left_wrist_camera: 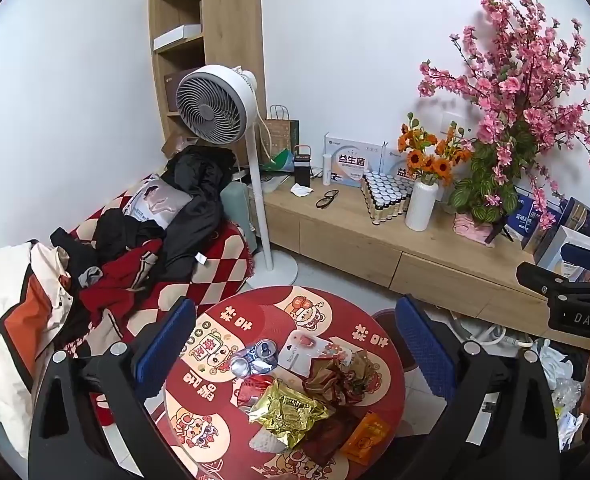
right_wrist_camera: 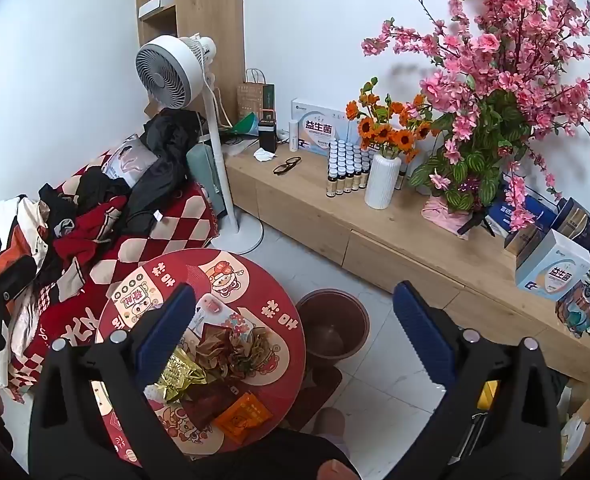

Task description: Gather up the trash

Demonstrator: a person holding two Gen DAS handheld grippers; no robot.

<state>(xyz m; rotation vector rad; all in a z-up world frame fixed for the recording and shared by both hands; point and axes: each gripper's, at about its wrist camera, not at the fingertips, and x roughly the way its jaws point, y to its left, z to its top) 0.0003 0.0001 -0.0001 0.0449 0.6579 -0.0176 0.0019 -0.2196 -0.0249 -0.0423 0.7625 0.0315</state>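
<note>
A round red table carries a heap of trash: crushed cans, a gold foil wrapper, crumpled brown wrappers, an orange packet and a white card. A dark red bin stands on the floor right of the table. My left gripper is open and empty above the table. My right gripper is open and empty, above the table's right edge and the bin.
A checked sofa piled with clothes is at the left. A white standing fan is behind the table. A low wooden cabinet carries boxes, small bottles, a white vase, glasses and pink flowers.
</note>
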